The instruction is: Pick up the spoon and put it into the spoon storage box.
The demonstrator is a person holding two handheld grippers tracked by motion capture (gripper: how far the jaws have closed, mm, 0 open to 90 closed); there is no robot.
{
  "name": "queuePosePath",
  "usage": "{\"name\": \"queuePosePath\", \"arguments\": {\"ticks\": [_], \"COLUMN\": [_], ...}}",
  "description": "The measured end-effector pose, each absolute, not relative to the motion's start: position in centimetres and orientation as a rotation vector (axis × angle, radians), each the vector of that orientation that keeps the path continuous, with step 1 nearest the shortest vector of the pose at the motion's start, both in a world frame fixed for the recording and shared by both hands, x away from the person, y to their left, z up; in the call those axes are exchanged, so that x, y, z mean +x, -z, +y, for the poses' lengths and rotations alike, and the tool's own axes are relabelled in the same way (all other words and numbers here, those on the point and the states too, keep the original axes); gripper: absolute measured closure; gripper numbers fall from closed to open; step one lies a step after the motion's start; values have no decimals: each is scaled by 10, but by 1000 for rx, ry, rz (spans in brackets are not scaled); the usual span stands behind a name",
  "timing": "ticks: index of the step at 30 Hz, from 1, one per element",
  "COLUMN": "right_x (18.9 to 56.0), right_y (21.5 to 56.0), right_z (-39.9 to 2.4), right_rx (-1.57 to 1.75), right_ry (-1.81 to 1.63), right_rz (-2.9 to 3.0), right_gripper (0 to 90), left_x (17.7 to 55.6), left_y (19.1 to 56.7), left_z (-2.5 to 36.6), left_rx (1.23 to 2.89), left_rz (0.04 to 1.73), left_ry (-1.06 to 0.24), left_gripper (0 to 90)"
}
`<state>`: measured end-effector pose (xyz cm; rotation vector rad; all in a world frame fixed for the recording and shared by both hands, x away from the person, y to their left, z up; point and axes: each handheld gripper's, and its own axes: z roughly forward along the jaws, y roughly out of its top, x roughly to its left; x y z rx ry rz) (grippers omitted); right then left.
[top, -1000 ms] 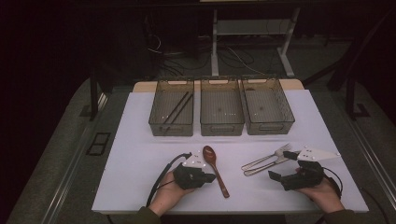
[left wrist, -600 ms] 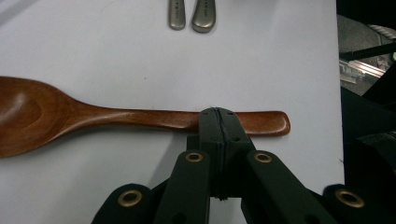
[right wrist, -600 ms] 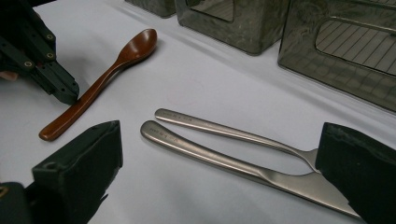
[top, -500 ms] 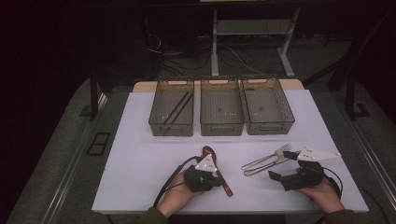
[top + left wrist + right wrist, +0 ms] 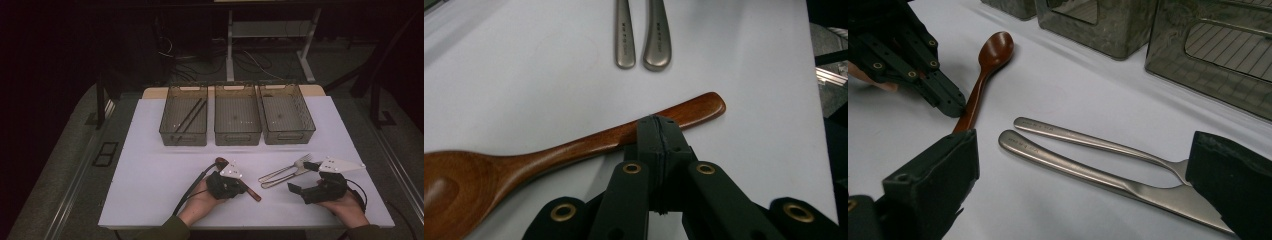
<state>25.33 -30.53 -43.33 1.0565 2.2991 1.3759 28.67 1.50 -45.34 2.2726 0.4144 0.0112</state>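
Observation:
A brown wooden spoon [image 5: 220, 161] lies on the white table, bowl toward the far side. My left gripper [image 5: 243, 188] is shut, nothing between its jaws, and its tip rests against the spoon's handle [image 5: 589, 145] near the end. From the right gripper view the left gripper [image 5: 954, 107] touches the handle [image 5: 975, 97] from the left. A metal fork [image 5: 292, 167] and a metal knife [image 5: 1158, 192] lie side by side to the right. My right gripper [image 5: 302, 177] stands open, its jaws wide apart on either side of the two pieces' far ends [image 5: 1088, 170].
Three grey mesh bins [image 5: 238, 131] stand in a row at the back of the table. The left bin [image 5: 184, 135] holds black chopsticks [image 5: 189, 116]. White table edge [image 5: 250, 224] runs just in front of the hands.
The left hand has slid to the right, bringing its shut gripper from beside the spoon onto the spoon's handle. The right hand and the metal cutlery have stayed put.

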Motion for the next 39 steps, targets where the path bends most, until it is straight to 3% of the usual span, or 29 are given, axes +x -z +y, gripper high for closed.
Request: {"name": "queuePosePath", "arguments": {"ticks": [17,39], "right_x": [253,253], "right_y": [433,433], "right_z": [-306,-306], "right_rx": [1057,1065], "right_ry": [-1381,-1382], "right_rz": [2298,2300], "right_gripper": [3,2], "left_x": [293,320], "left_y": [446,413], "left_z": [13,74], "left_rx": [2243,2145], "left_rz": [418,545], "left_ry": [16,-59], "left_gripper": [860,420]}}
